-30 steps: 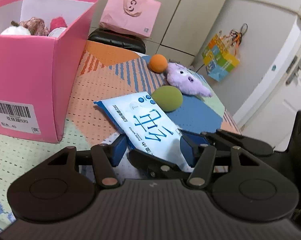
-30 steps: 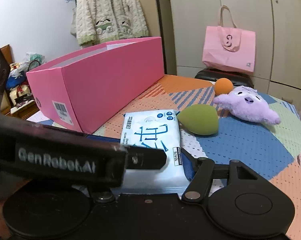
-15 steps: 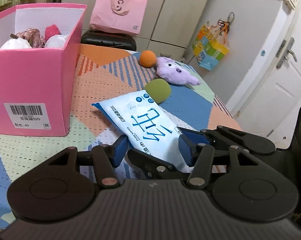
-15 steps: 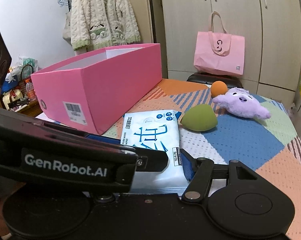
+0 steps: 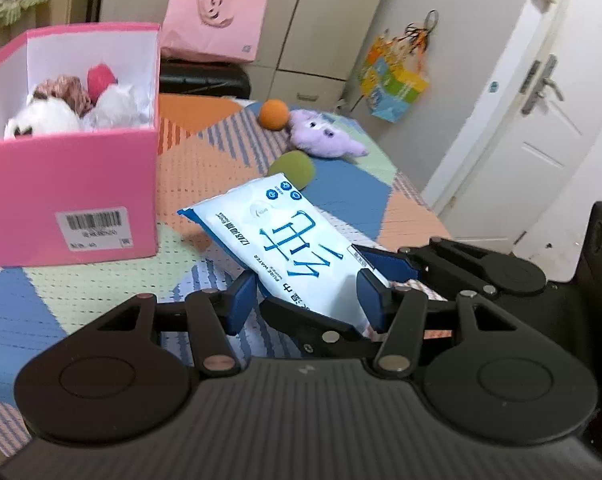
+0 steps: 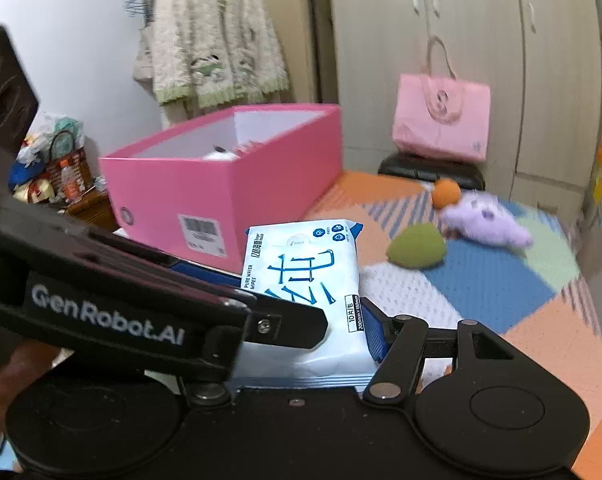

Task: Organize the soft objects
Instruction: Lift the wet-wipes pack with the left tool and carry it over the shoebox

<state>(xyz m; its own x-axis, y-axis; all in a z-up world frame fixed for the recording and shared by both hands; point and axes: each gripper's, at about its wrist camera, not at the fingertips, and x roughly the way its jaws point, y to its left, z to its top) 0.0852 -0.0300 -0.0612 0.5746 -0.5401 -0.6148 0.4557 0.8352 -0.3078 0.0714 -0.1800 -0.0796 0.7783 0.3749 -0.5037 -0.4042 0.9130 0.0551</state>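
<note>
A white and blue pack of wet wipes (image 5: pixel 293 248) is held off the patchwork table by both grippers. My left gripper (image 5: pixel 305 300) is shut on its near end; the left gripper's body crosses the right wrist view (image 6: pixel 141 312). My right gripper (image 6: pixel 321 344) is shut on the same pack (image 6: pixel 305 280). A pink box (image 5: pixel 69 184) with several soft toys inside stands at the left; it also shows in the right wrist view (image 6: pixel 229 176). A green sponge (image 5: pixel 293 168), an orange ball (image 5: pixel 274 115) and a purple plush toy (image 5: pixel 325 136) lie on the table beyond.
A pink paper bag (image 5: pixel 213 20) sits on a black stool (image 5: pixel 205 78) behind the table. Cupboards and a white door (image 5: pixel 541 120) stand at the right. A knitted cardigan (image 6: pixel 213 40) hangs on the wall behind the box.
Both grippers have risen with the wipes pack, lifting it off the table. The inside of the pink box has come more into view.
</note>
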